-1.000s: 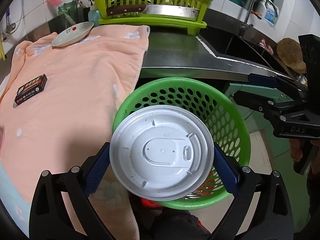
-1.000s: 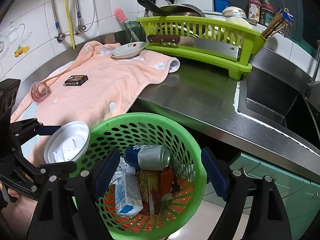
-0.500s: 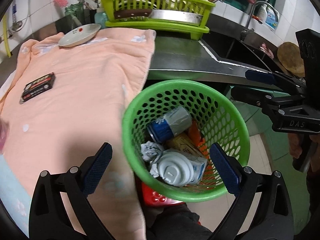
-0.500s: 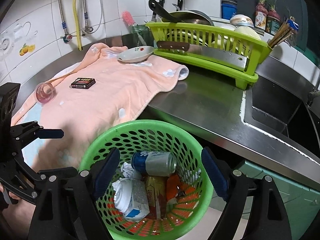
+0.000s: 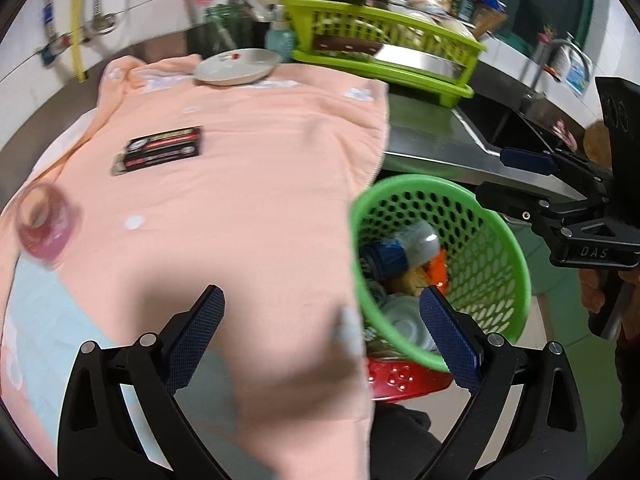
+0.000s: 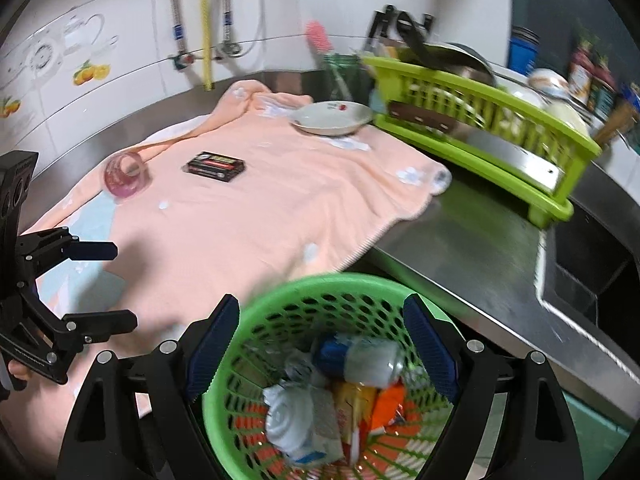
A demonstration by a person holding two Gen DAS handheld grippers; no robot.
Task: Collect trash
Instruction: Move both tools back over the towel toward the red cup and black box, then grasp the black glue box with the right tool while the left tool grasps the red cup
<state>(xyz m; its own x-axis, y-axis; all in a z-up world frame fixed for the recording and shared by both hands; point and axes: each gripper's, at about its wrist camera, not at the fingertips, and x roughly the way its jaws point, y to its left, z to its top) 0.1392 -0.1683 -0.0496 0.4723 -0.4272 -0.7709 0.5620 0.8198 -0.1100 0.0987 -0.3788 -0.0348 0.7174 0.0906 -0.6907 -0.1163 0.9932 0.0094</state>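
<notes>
- Peach towel (image 5: pixel 248 184) covered most of the steel surface (image 6: pixel 472 248); its right hem ran down the middle of the left wrist frame, just beside the green basket (image 5: pixel 500 240) at lower right.
- Bare steel lay between the towel's hem and the lime dish rack (image 6: pixel 500 120) at upper right of the right wrist frame.
- On the towel, well apart, sat a black box (image 5: pixel 162 151) at upper left, a pink glass (image 5: pixel 42 226) on its side at the left edge, and a white dish (image 5: pixel 238 67) near the top.
- Trash in the basket: a can (image 6: pixel 360 358), a white lid (image 6: pixel 286 420) and wrappers.
- Left gripper (image 5: pixel 320 340) had its fingers (image 5: pixel 198 332) spread wide, holding nothing, over the hem.
- Right gripper (image 6: pixel 320 348) was likewise wide apart and empty, its fingers (image 6: pixel 430 350) either side of the basket's rim; whether they touched it I cannot tell.
</notes>
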